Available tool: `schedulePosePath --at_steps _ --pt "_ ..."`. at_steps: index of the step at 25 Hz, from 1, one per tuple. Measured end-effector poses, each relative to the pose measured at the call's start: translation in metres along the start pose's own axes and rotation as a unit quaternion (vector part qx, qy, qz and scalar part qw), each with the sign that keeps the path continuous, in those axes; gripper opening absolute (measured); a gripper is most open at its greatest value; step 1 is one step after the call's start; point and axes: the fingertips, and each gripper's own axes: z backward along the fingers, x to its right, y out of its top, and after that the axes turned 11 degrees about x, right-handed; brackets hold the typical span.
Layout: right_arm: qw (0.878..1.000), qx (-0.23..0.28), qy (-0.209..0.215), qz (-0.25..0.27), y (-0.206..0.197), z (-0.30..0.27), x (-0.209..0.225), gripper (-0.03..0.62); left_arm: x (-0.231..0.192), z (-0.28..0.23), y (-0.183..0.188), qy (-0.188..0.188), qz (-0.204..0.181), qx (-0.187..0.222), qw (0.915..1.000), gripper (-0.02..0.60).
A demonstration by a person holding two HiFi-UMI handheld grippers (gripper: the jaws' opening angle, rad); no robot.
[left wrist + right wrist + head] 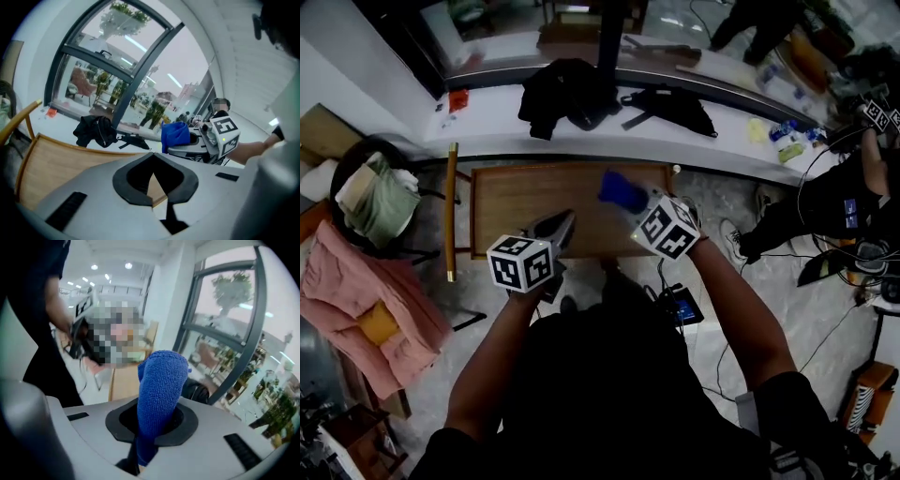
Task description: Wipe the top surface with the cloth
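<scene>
In the head view the right tool (636, 200) grips the blue cloth (621, 189) over the far right of the wooden bench (516, 202). The cloth seems raised, so wiping looks not yet begun, and it must next be lowered onto the wood. A white counter (694, 131) with dark clothing (567, 92) lies beyond. In the left gripper view the left tool (153, 183) has its jaws together and empty. In the right gripper view the jaws clamp the cloth's lower end.

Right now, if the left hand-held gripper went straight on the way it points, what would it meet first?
Most likely the wooden table top, seen just beyond the shut tips of the left hand-held gripper, though depth is unclear.
</scene>
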Motion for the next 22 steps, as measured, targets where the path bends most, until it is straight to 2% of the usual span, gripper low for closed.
schedulePosePath --at_steps 3,5,8,10,12,15,19,22 --pt "0.992 0.109 -0.048 -0.035 0.085 0.018 -0.003 0.048 0.014 0.047 0.043 -0.058 -0.011 0.062 0.9963 0.009" --pt "0.985 0.155 -0.068 -0.029 0.130 0.033 -0.012 0.048 0.022 0.082 0.068 -0.095 -0.015 0.102 0.9901 0.009" --pt "0.972 0.222 -0.078 -0.008 0.189 0.066 -0.029 0.048 0.034 0.128 0.097 -0.140 -0.034 0.146 0.9787 0.009" --pt "0.957 0.278 -0.075 -0.025 0.219 0.094 -0.044 0.048 0.043 0.151 0.105 -0.165 -0.040 0.156 0.9729 0.009" --pt "0.944 0.314 -0.080 -0.059 0.232 0.121 -0.057 0.048 0.052 0.167 0.106 -0.185 -0.044 0.159 0.9689 0.009" --pt "0.932 0.336 -0.096 -0.100 0.231 0.145 -0.070 0.048 0.065 0.184 0.109 -0.208 -0.055 0.164 0.9627 0.009" --pt "0.914 0.359 -0.108 -0.155 0.219 0.154 -0.094 0.048 0.082 0.199 0.115 -0.236 -0.074 0.173 0.9534 0.009" --pt "0.904 0.372 -0.098 -0.186 0.211 0.151 -0.107 0.048 0.088 0.203 0.117 -0.250 -0.090 0.173 0.9483 0.009"
